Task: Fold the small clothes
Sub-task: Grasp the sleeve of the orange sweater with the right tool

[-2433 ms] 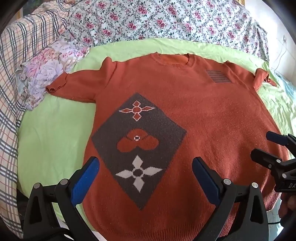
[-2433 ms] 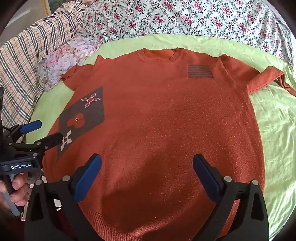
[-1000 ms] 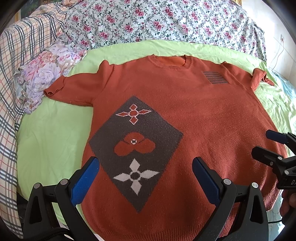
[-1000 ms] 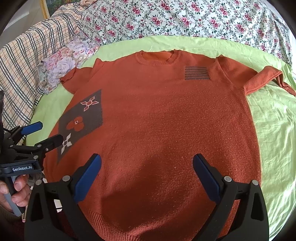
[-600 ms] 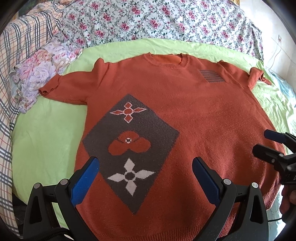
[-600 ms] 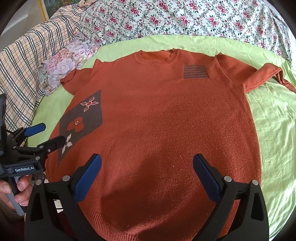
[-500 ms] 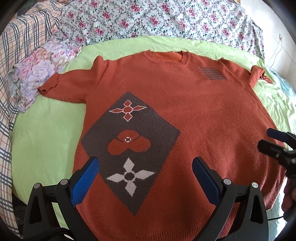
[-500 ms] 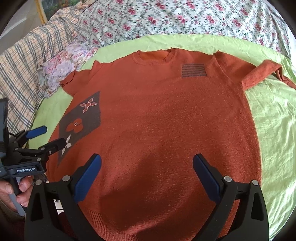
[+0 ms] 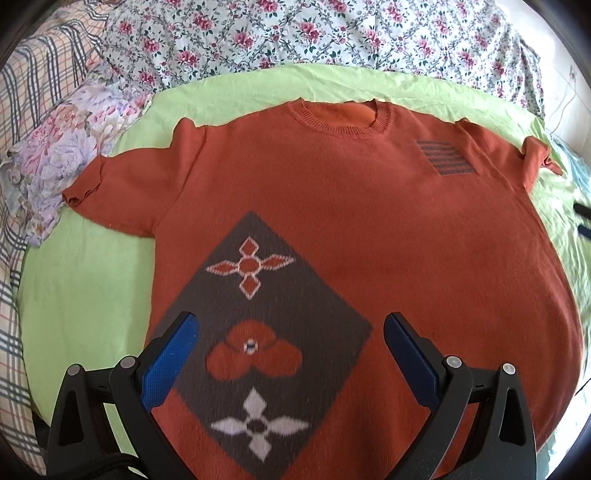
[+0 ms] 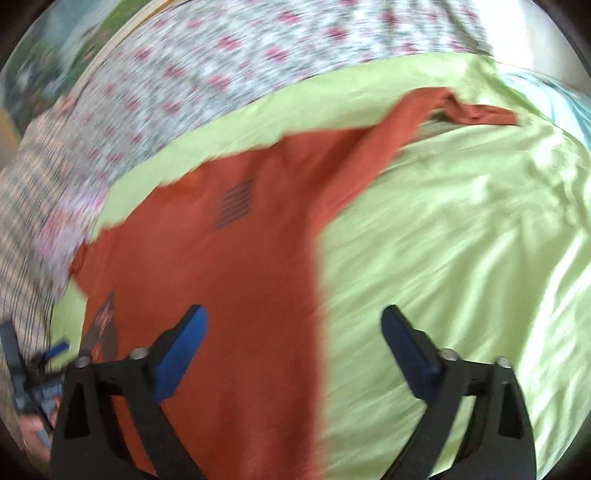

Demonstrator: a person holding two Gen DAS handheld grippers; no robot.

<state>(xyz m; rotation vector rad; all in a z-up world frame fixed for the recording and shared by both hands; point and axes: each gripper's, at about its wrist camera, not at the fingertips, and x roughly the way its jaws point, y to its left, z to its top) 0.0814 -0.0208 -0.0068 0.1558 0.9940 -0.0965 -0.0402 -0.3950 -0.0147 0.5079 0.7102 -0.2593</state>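
An orange short-sleeved knit sweater (image 9: 351, 221) lies flat, front up, on a light green sheet (image 9: 88, 288). It has a dark diamond panel (image 9: 258, 332) with flower motifs and a small striped patch (image 9: 445, 158). My left gripper (image 9: 288, 354) is open and empty above the diamond panel near the hem. My right gripper (image 10: 293, 343) is open and empty over the sweater's right side edge (image 10: 258, 295); that view is blurred. The right sleeve (image 10: 469, 109) lies crumpled at the far right. The left gripper shows in the right wrist view (image 10: 33, 369) at the far left.
A floral quilt (image 9: 314, 33) runs along the back of the bed. A floral pillow (image 9: 62, 147) and a plaid blanket (image 9: 22, 92) lie at the left. Bare green sheet (image 10: 461, 258) spreads to the right of the sweater.
My right gripper has swung quickly to the right, to the sweater's right edge, blurring its view. My left gripper has moved slightly forward over the diamond panel. Both stay open.
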